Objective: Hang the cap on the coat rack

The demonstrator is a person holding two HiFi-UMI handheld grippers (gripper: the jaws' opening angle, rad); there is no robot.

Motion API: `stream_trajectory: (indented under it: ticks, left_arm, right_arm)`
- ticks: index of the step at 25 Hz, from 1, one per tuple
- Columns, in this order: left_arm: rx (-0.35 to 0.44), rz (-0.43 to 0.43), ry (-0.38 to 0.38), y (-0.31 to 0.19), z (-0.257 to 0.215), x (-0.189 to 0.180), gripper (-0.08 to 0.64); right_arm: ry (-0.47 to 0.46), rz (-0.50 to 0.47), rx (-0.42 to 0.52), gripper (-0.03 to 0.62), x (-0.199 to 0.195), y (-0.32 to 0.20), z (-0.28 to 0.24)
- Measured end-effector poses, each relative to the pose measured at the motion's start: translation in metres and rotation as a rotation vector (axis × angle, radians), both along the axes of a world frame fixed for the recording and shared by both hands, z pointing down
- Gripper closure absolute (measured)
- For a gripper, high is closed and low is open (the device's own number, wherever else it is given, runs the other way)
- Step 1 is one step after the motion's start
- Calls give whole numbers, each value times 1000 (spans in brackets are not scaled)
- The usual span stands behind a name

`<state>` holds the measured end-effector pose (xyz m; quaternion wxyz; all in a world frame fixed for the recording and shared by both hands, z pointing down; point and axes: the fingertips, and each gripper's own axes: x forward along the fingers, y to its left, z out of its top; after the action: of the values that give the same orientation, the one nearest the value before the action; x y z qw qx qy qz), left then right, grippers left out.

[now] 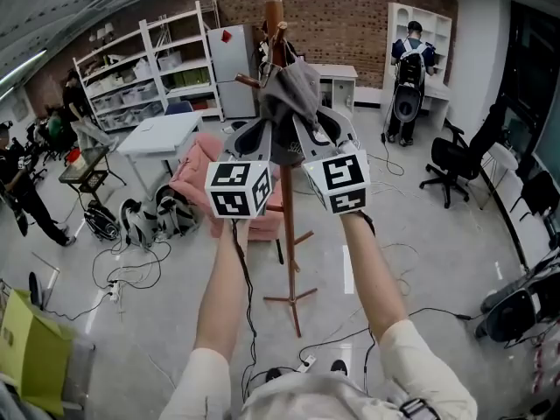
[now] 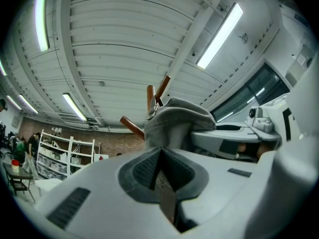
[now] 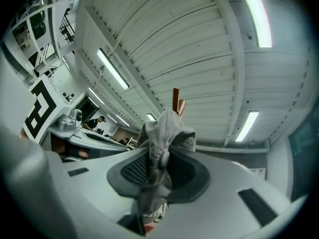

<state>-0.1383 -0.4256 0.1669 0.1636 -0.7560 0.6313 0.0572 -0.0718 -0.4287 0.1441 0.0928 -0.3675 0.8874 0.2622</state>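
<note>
I've got short cream sleeves [image 1: 208,376] on both arms, and a thin black cable [image 1: 245,278] running along the left forearm. The left gripper [image 1: 251,136] and right gripper [image 1: 325,133] have smooth white shells with dark grey ribbed pads [image 2: 145,169]. Each carries a white cube [image 1: 238,189] printed with black square markers.

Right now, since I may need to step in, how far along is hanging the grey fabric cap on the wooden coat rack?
Done: the grey fabric cap looks draped over the top of the wooden coat rack. In hand: the left gripper appears pinched on its edge; the right gripper stands open, fabric between its jaws. Remaining: release and pull both grippers clear.
</note>
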Motion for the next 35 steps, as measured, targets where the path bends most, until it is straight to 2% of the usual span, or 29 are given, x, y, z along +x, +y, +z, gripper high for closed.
stream_trajectory:
  ticks: [6,12,17,20,27,35]
  left_arm:
    - [-17,19,-18,12,20,0,552]
    - [-48,53,20,22,49,-4,552]
    - [-63,84,41,30,65,-2,552]
    - [-77,101,34,38,79,-1,552]
    - [-100,130,-81,58,115,3,552]
    - [-98,99,-232,84,156,26,552]
  right_arm:
    - [-65,-9,-44,488,5,9,13]
    - [-73,14,-97,486,9,17,44]
    - [-118,41,-132,486,21,21,56]
    - [-131,75,-157,486,27,24,69]
    - [-161,159,-240,486,39,35,119]
    - [-137,238,-301,486,53,64,177]
